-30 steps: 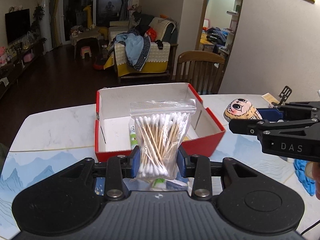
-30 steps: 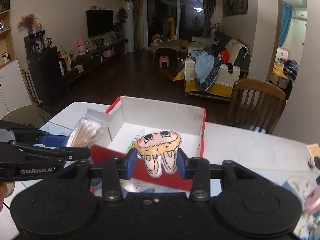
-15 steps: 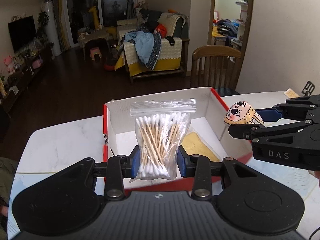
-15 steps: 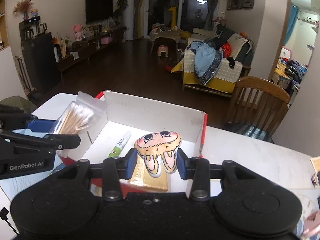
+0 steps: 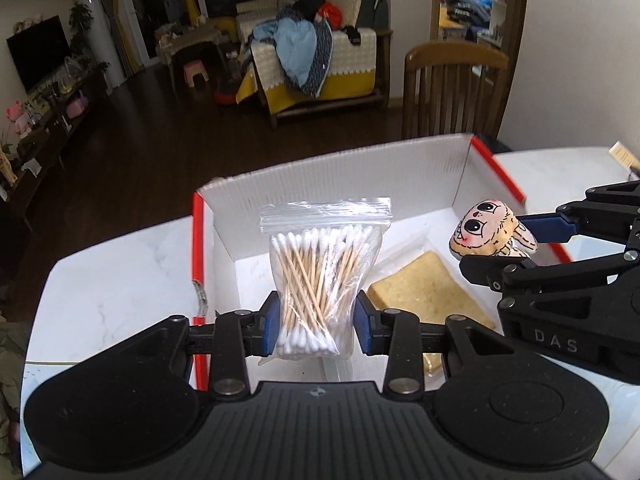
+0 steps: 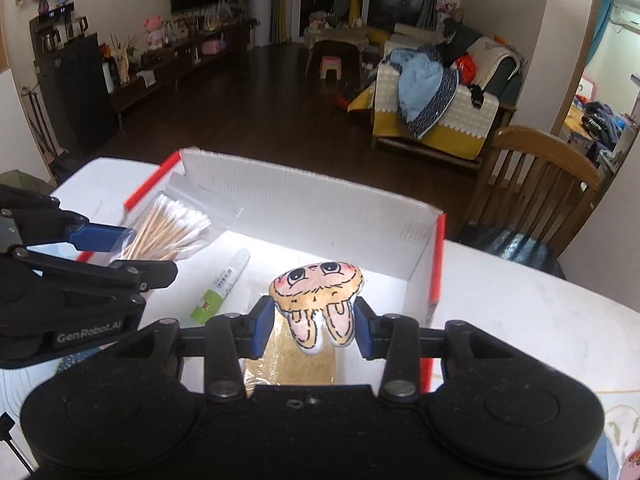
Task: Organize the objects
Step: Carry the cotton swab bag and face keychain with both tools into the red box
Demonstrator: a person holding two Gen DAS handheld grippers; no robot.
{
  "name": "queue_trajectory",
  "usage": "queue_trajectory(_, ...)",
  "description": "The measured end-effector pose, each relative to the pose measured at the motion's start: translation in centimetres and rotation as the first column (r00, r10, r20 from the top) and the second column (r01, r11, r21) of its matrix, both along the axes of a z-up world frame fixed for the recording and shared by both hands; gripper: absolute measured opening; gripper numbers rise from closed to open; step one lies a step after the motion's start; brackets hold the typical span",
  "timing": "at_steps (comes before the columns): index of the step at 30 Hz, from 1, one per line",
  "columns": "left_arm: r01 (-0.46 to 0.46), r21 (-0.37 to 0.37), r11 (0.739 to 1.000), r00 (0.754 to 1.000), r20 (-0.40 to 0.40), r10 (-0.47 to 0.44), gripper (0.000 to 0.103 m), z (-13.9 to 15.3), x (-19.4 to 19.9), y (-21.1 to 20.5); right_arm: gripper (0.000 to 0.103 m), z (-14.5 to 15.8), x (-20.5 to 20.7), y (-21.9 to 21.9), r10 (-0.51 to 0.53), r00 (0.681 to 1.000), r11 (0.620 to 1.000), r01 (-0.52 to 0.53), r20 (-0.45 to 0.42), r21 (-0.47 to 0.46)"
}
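Note:
My left gripper point(image 5: 316, 326) is shut on a clear zip bag of cotton swabs point(image 5: 320, 280) and holds it over the left part of an open red box with a white inside point(image 5: 360, 176). My right gripper point(image 6: 316, 326) is shut on a small plush cartoon doll point(image 6: 318, 300) and holds it over the right part of the same box point(image 6: 320, 208). The doll also shows in the left wrist view point(image 5: 486, 234), and the swab bag in the right wrist view point(image 6: 168, 228). In the box lie a yellow flat pad point(image 5: 424, 292) and a white and green tube point(image 6: 222, 284).
The box stands on a white marble-look table point(image 5: 120, 264) whose far edge is just behind it. A wooden chair point(image 5: 452, 92) stands beyond the table at the right. A small tan item point(image 5: 622, 154) lies at the table's far right.
Both grippers have moved forward and over the box with their loads. The box now fills the view below them and the pad and tube inside show.

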State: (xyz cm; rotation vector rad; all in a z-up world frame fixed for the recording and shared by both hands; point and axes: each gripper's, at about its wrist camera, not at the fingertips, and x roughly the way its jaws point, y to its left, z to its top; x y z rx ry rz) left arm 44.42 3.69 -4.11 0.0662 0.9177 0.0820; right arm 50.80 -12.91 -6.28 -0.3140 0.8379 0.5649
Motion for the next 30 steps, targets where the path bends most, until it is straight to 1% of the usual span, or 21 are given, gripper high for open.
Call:
queue_trajectory(3,0.0,-0.007,1.0,0.999,-0.038,0.0,0.036,-1.3,1.1,0.1,0.041,-1.3,0.9,0.3,-0.008,0.999,1.0,0.007,-0.041,-0.017)
queue_trajectory(9,0.009,-0.011,1.0,0.995,-0.099,-0.01,0.036,-3.5,2.3,0.3,0.041,-3.2,1.6,0.9,-0.01,0.997,0.998,0.005,-0.071,-0.064)
queue_trajectory(12,0.016,-0.003,1.0,0.992,-0.128,-0.016,0.036,-4.3,2.6,0.3,0.041,-4.3,2.0,1.1,-0.009,0.996,0.997,0.002,-0.094,-0.074)
queue_trajectory(17,0.015,-0.008,1.0,0.985,-0.172,-0.016,0.036,-5.5,3.1,0.5,0.041,-5.3,2.5,1.6,0.003,0.991,0.996,-0.015,-0.133,-0.091)
queue_trajectory(21,0.03,0.004,1.0,0.98,-0.198,-0.028,0.036,-6.1,3.2,0.3,0.041,-5.7,2.6,1.5,0.003,0.987,0.996,-0.017,-0.161,-0.087)
queue_trajectory(24,0.034,-0.008,0.999,0.976,-0.213,-0.035,0.037,-6.4,3.2,0.2,0.043,-5.8,2.7,1.4,0.002,0.987,0.996,-0.017,-0.163,-0.092)
queue_trajectory(27,0.031,-0.017,0.999,0.973,-0.227,-0.034,0.037,-6.3,3.4,0.4,0.051,-5.7,2.6,1.5,0.004,0.987,0.996,-0.018,-0.161,-0.088)
queue_trajectory(28,0.023,-0.026,0.999,0.973,-0.228,-0.029,0.038,-6.3,3.4,0.5,0.052,-5.6,2.6,1.5,0.006,0.987,0.996,-0.021,-0.163,-0.086)
queue_trajectory(30,0.007,-0.034,0.999,0.973,-0.231,-0.015,0.043,-6.3,3.7,0.5,0.055,-5.6,2.5,1.6,0.017,0.986,0.996,-0.032,-0.165,-0.088)
